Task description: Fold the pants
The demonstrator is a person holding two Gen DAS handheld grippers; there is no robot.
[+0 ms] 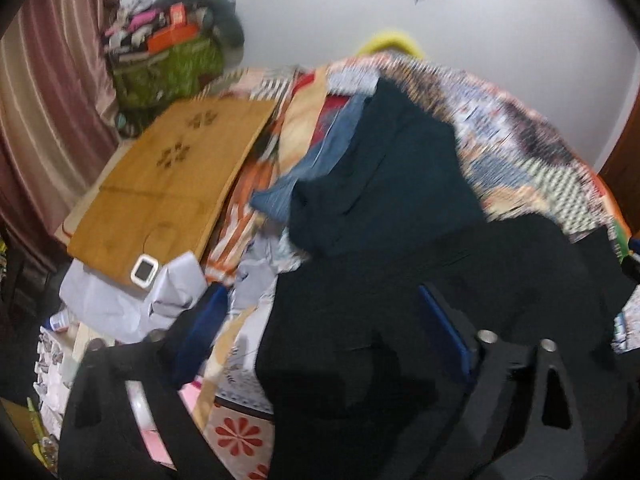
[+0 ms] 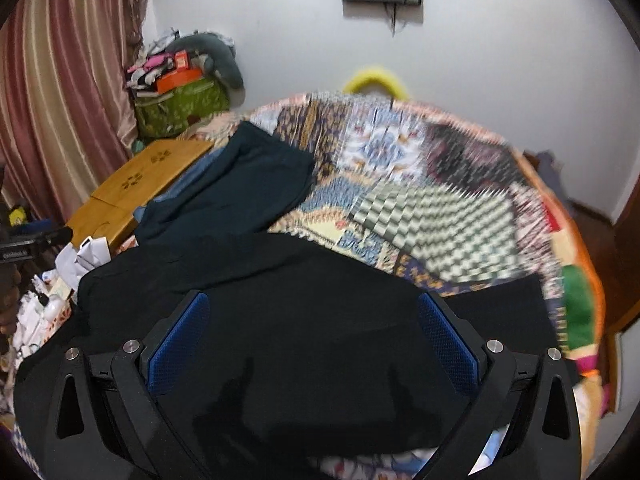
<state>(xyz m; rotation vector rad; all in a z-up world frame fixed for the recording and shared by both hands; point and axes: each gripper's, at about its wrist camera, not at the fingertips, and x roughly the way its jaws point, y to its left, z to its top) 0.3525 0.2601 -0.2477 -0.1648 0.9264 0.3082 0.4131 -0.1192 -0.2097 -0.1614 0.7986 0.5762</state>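
Observation:
Black pants point(image 1: 420, 300) lie spread on a patchwork bedspread point(image 1: 520, 152); they also show in the right wrist view point(image 2: 280, 300). My left gripper point(image 1: 320, 320) is open above the pants' left part, its blue-padded fingers point(image 1: 444, 328) wide apart, nothing between them. My right gripper point(image 2: 312, 332) is open above the pants, blue pads point(image 2: 180, 340) wide apart, holding nothing. A folded dark teal garment point(image 1: 392, 176) lies beyond the pants, also visible in the right wrist view point(image 2: 236, 188).
A wooden lap table point(image 1: 172, 184) rests on the bed's left side with a small white device point(image 1: 145, 270). A blue cloth point(image 1: 320, 152) lies under the teal garment. A green bag point(image 2: 180, 108) with clutter stands by the striped curtain point(image 2: 60, 92). The bedspread point(image 2: 420, 200) extends right.

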